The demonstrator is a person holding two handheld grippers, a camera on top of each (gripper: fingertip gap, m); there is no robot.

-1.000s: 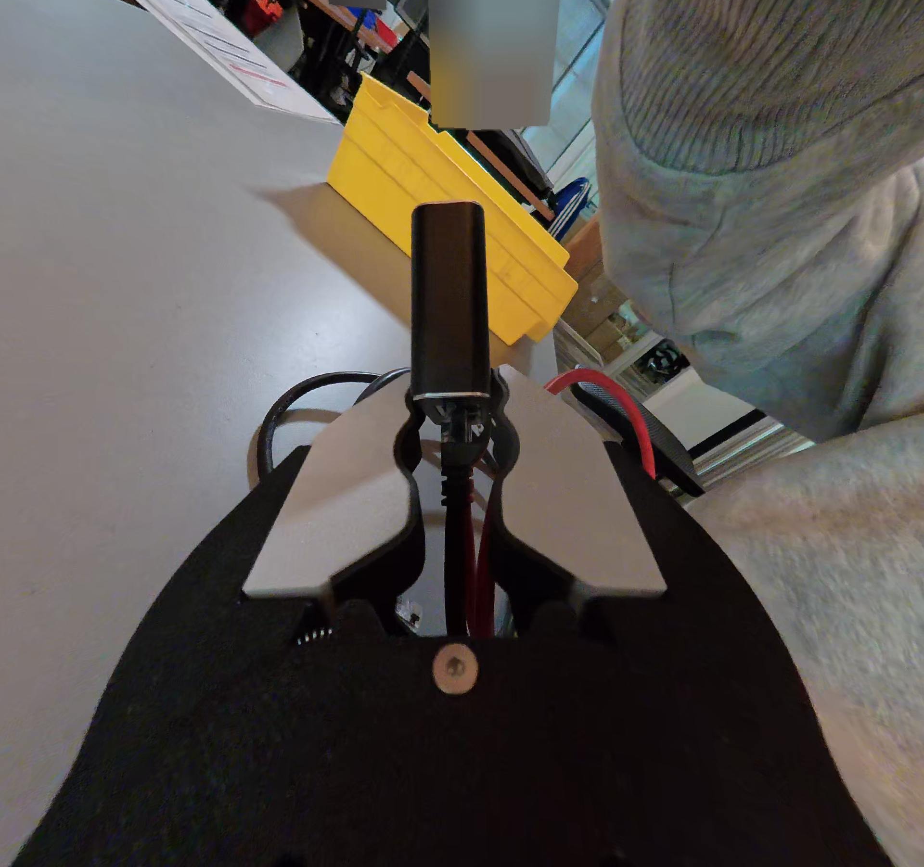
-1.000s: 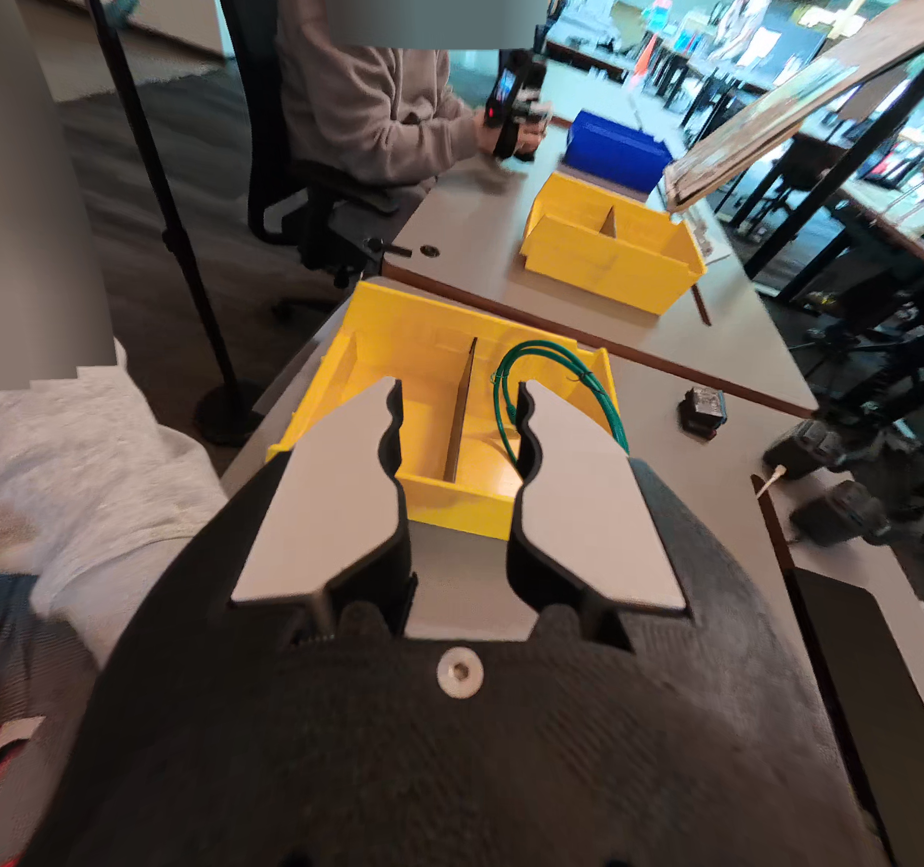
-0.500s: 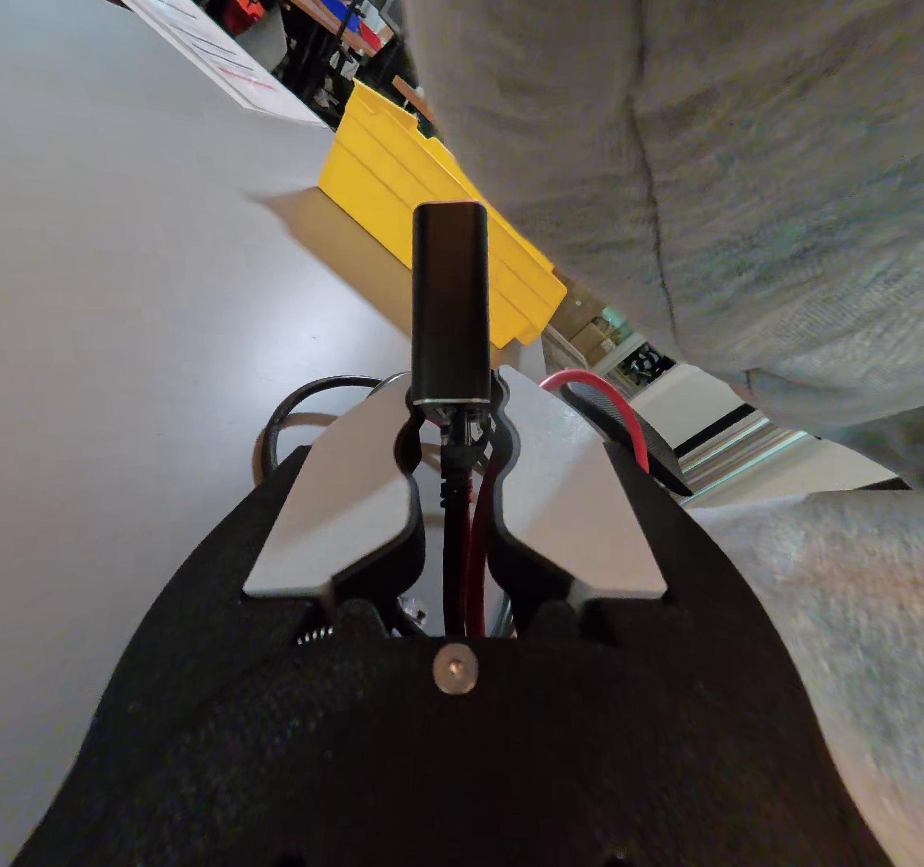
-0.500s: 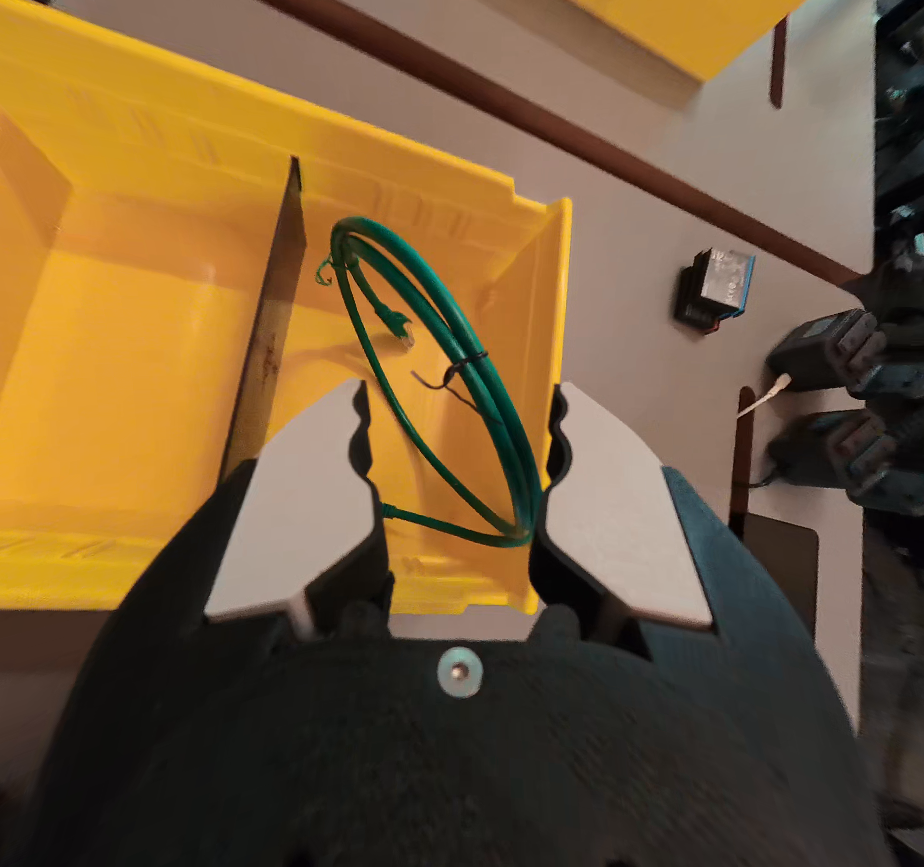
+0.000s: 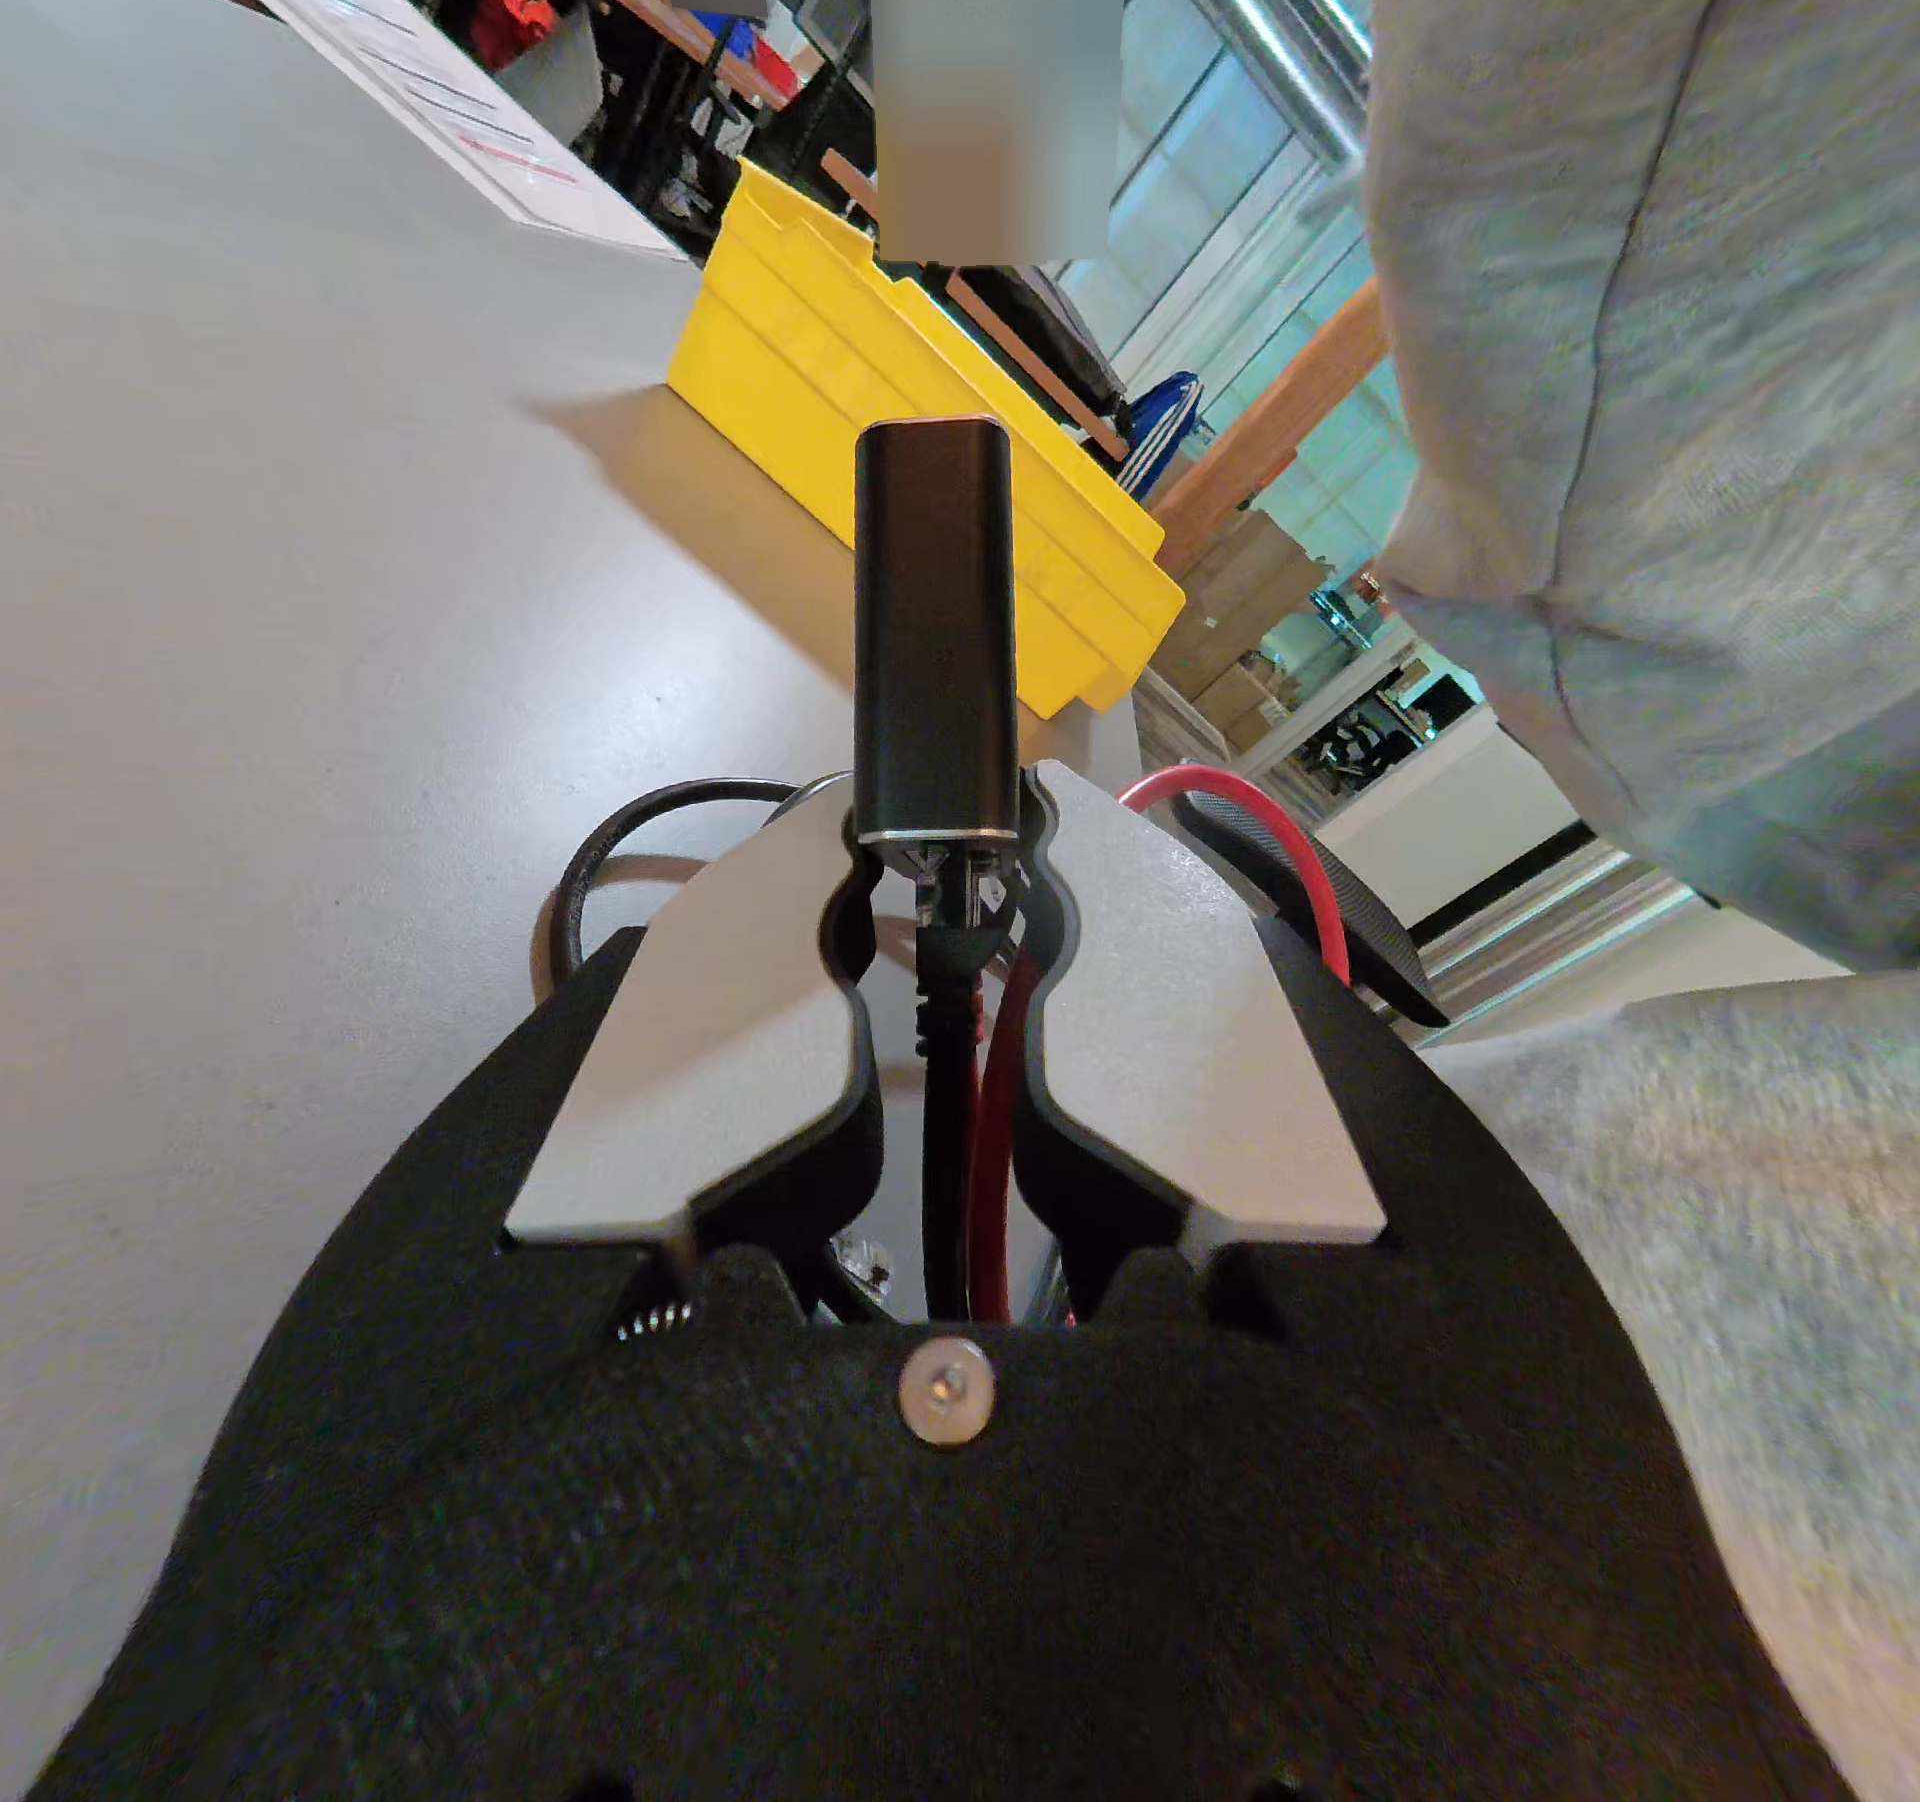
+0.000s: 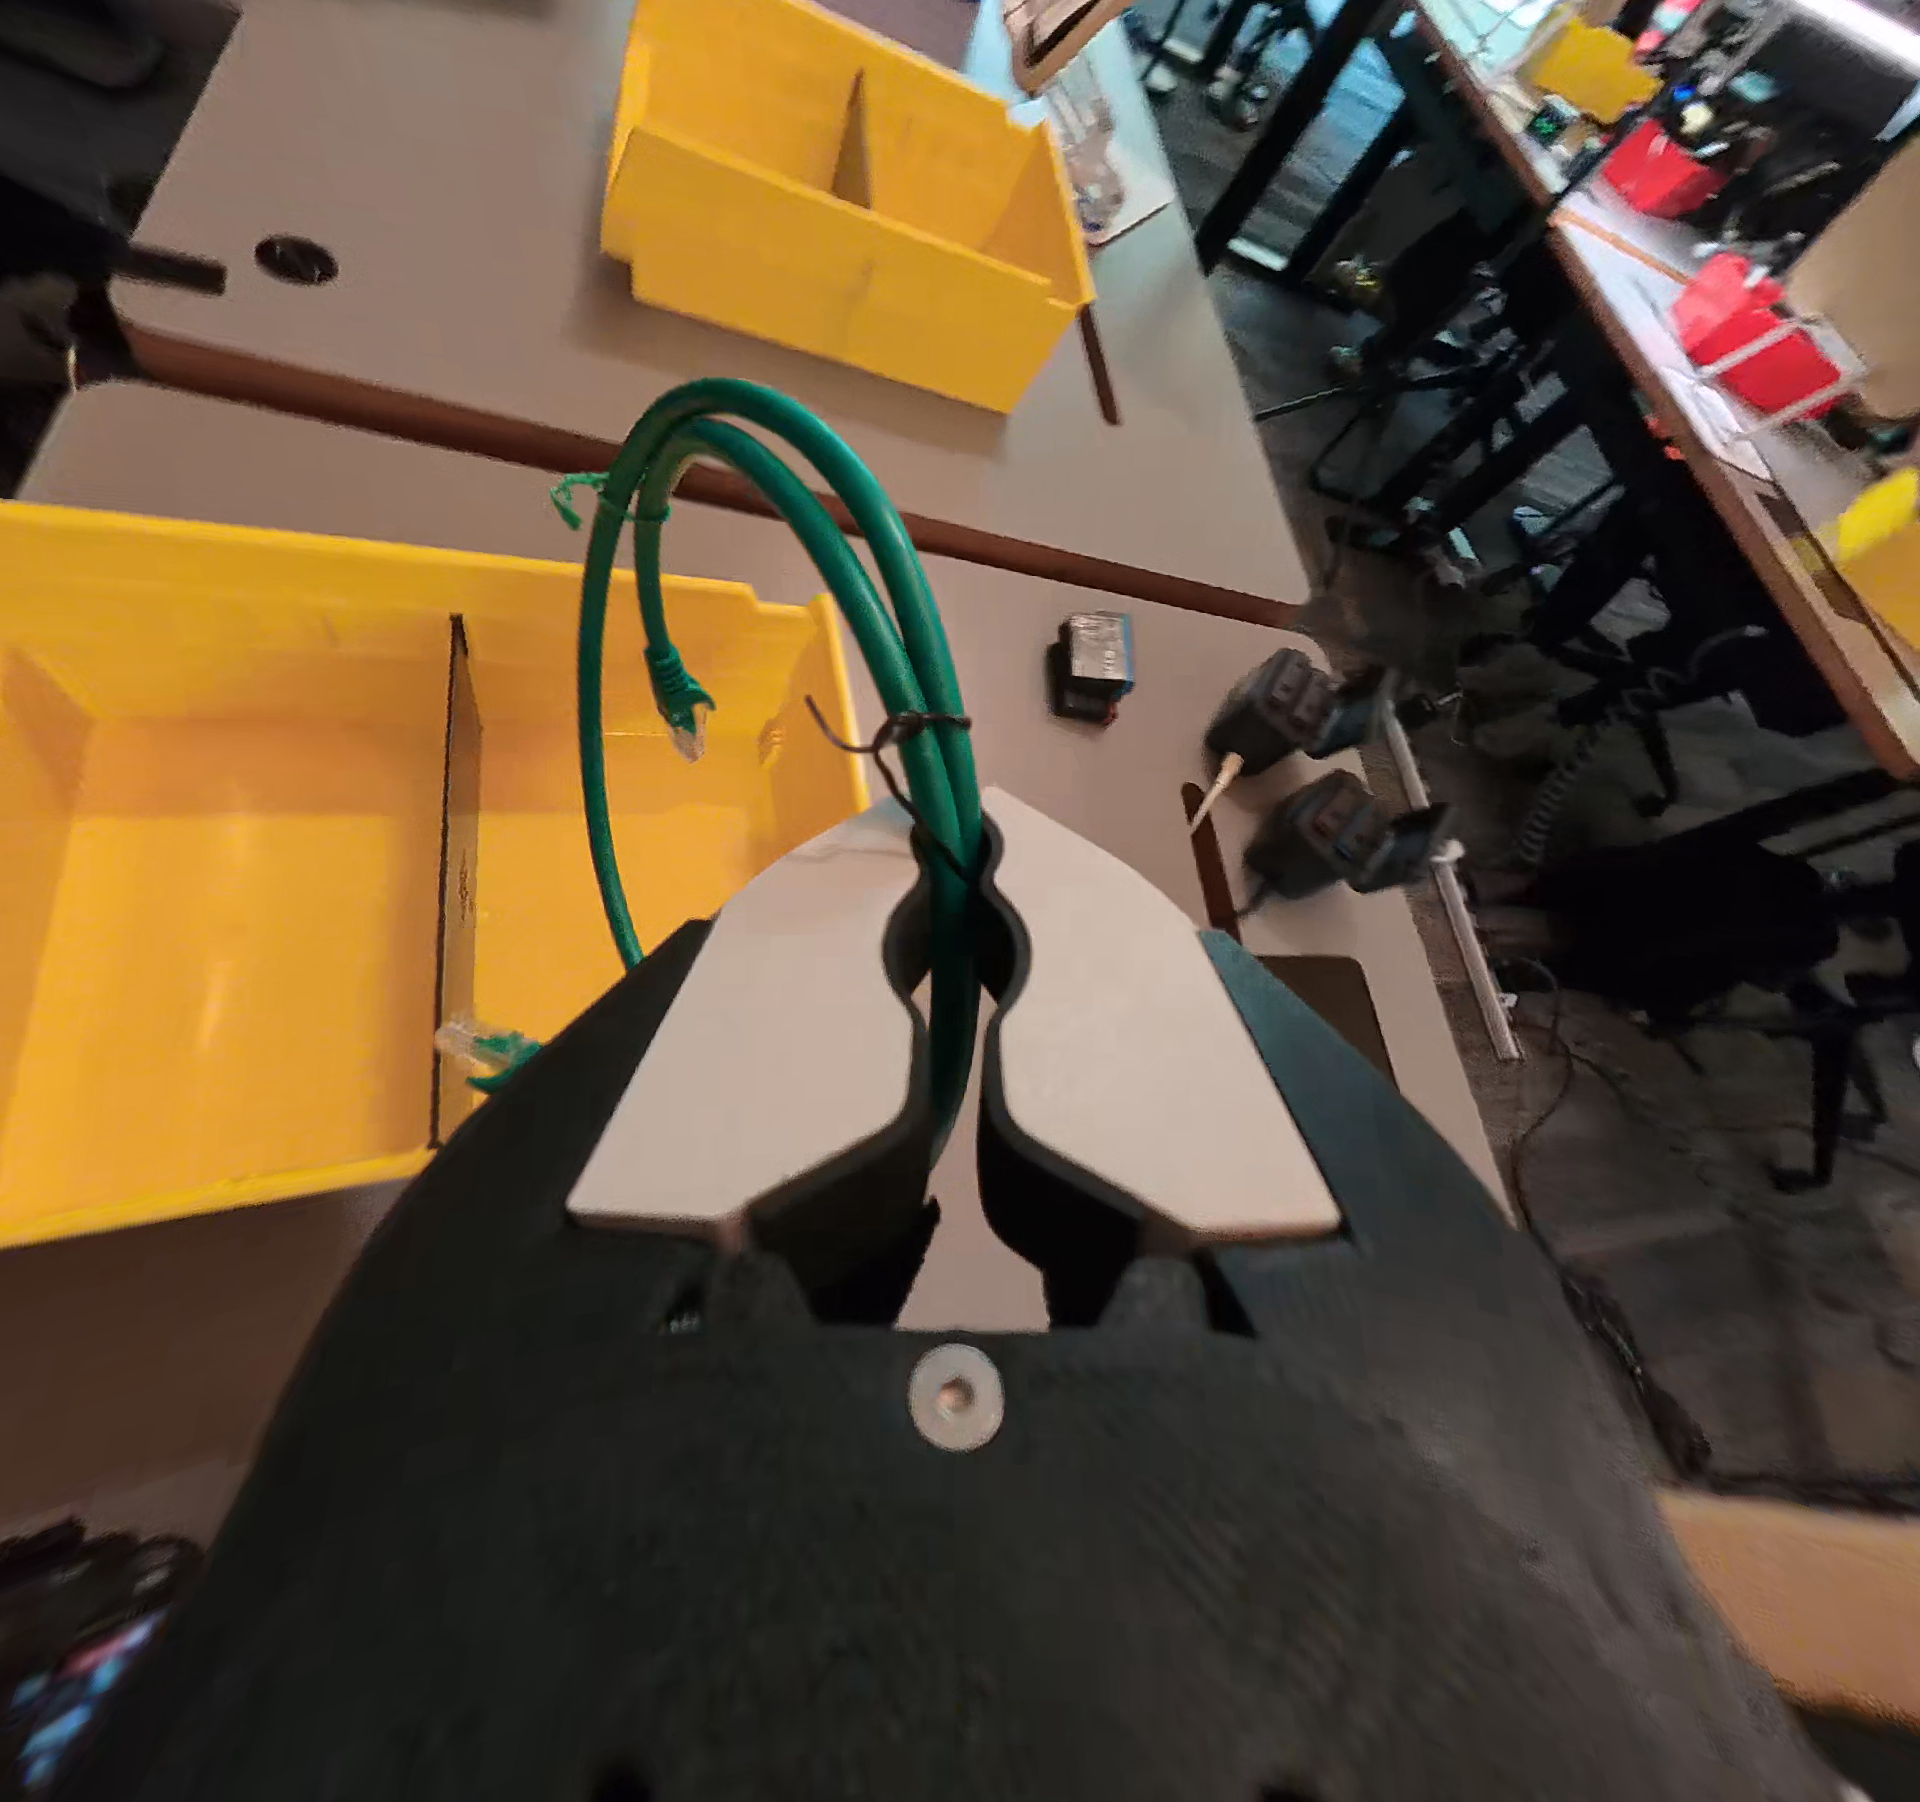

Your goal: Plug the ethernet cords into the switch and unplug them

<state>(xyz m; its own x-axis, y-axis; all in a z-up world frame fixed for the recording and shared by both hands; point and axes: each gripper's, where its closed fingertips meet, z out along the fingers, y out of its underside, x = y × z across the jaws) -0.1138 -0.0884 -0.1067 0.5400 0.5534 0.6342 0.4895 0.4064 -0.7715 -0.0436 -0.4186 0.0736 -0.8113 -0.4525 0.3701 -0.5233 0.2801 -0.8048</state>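
Observation:
My left gripper point(image 5: 940, 822) is shut on the near end of a black switch point(image 5: 933, 640), which stands out ahead of the fingers above the grey table point(image 5: 312, 609). A black cord point(image 5: 943, 1077) and a red cord point(image 5: 997, 1108) are plugged into its near end and run back between the fingers. My right gripper point(image 6: 951, 838) is shut on a coiled green ethernet cord point(image 6: 831, 557) bound with a black tie. It holds the coil up above the right compartment of a yellow bin point(image 6: 208, 869). One green plug point(image 6: 681, 703) hangs free.
A second yellow bin point(image 6: 852, 225) sits on the far table. A small black device point(image 6: 1091, 651) and two black chargers point(image 6: 1320, 765) lie right of the near bin. A grey sleeve point(image 5: 1662, 402) fills the right of the left wrist view. A paper sheet point(image 5: 416, 90) lies far left.
My right gripper went down into the bin, shut on the green cord and lifted it out. My left gripper stayed shut on the switch, while the grey sleeve shifted across its view.

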